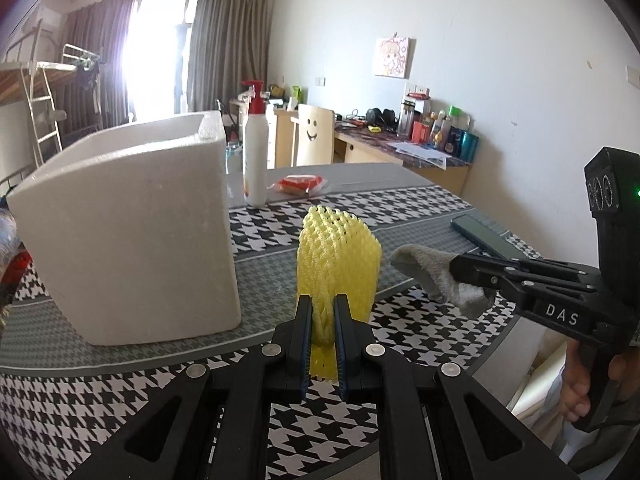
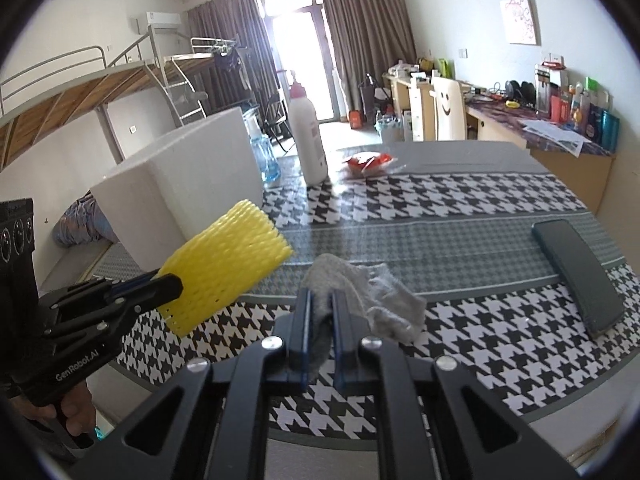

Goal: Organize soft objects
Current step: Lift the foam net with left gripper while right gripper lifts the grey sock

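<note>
My left gripper is shut on a yellow foam net sleeve, which stands up from its fingers above the houndstooth tablecloth. My right gripper is shut on a grey sock, whose loose end droops to the right just over the table. In the left wrist view the right gripper reaches in from the right with the sock hanging from its tip, close beside the net. The right wrist view shows the left gripper at lower left holding the net tilted. A white foam box stands open-topped to the left.
A white pump bottle and a red packet stand behind the box. A dark flat case lies at the table's right side. A blue spray bottle is behind the box. A person's hand holds the right gripper's handle.
</note>
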Tool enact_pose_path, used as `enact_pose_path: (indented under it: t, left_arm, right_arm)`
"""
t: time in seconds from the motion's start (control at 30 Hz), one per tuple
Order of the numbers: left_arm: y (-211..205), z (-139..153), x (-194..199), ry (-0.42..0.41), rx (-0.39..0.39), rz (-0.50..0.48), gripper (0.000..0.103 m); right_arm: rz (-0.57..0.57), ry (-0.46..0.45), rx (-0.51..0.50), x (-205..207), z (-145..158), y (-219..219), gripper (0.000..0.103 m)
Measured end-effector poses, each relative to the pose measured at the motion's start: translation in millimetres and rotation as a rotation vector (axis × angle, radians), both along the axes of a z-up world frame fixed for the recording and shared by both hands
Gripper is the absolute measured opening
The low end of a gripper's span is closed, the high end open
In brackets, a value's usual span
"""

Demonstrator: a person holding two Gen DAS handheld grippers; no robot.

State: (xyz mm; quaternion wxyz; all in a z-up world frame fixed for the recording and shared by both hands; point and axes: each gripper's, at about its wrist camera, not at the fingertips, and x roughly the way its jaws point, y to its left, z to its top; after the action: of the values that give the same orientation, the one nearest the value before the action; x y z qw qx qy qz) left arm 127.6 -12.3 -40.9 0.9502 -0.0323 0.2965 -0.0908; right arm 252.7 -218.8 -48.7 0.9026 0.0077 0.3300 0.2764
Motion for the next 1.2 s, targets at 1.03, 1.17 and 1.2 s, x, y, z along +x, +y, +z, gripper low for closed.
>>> enact_pose_path:
  t: [1.03,1.17,1.2]
  left_arm:
    - [-0.4,34.1,6.3,-0.084,0.034,0.026,0.011]
    - [1.2,34.8,10.3,-0.093,0.050,0.042,0.011]
    - [0.7,36.0,11.1,-0.094,0.052,0.044,0.011]
  right_arm:
    - [-0.040,-0.107,0.027,3.9,40.7,-6.1,0.012]
    - [-0.034,-0.111,0.036,5.6,44.0,-4.7,0.012]
    - [-0.033,-0.113,0.039,5.9,45.0,-4.4,0.012]
